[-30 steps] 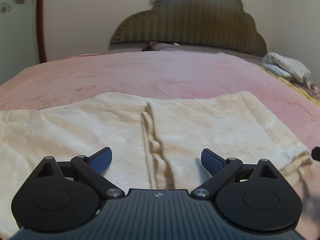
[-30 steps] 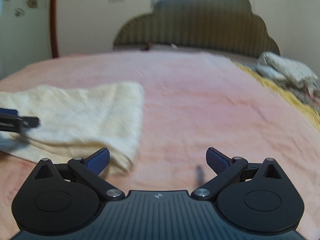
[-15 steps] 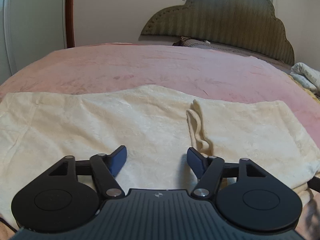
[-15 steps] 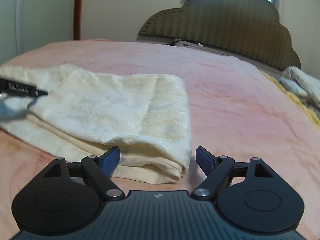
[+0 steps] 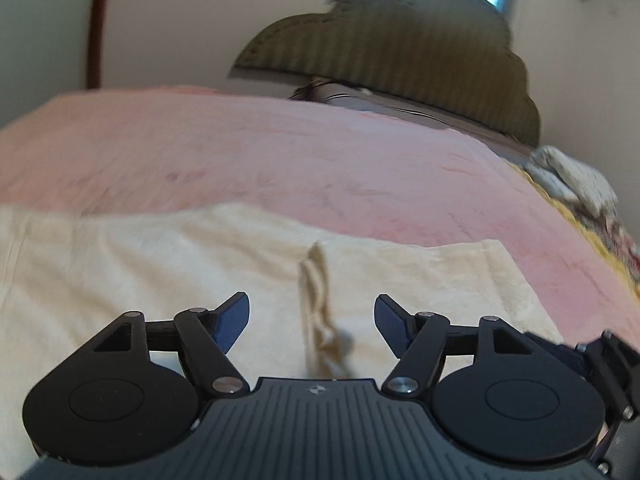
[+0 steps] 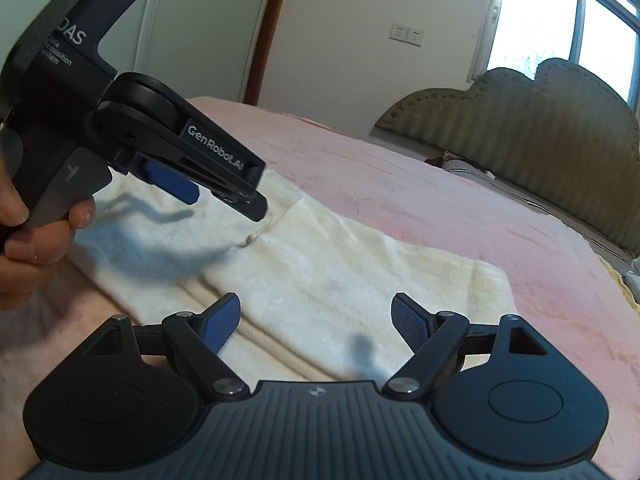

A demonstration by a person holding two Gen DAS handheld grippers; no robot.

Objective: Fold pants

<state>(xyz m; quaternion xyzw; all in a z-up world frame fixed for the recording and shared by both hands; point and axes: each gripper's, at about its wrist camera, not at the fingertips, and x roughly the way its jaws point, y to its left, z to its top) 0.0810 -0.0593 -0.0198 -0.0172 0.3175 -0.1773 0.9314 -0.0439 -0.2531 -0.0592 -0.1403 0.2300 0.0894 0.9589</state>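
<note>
Cream fleece pants (image 5: 160, 272) lie flat across the pink bed, folded lengthwise with stacked layers along the near edge (image 6: 304, 280). A raised seam ridge (image 5: 316, 292) runs down their middle. My left gripper (image 5: 312, 320) is open and empty, hovering just above that ridge. It also shows in the right wrist view (image 6: 192, 184), held by a hand above the pants. My right gripper (image 6: 316, 320) is open and empty, low over the pants' near folded edge, to the right of the left gripper.
The pink blanket (image 5: 280, 152) covers the bed. An olive scalloped headboard (image 5: 400, 40) stands at the far end. A crumpled light cloth (image 5: 572, 176) lies at the far right edge. A wall, door and window are behind (image 6: 560, 32).
My left gripper opened wider and shifted right over the seam ridge. My right gripper swung left over the pants' folded edge, bringing the left gripper into its view.
</note>
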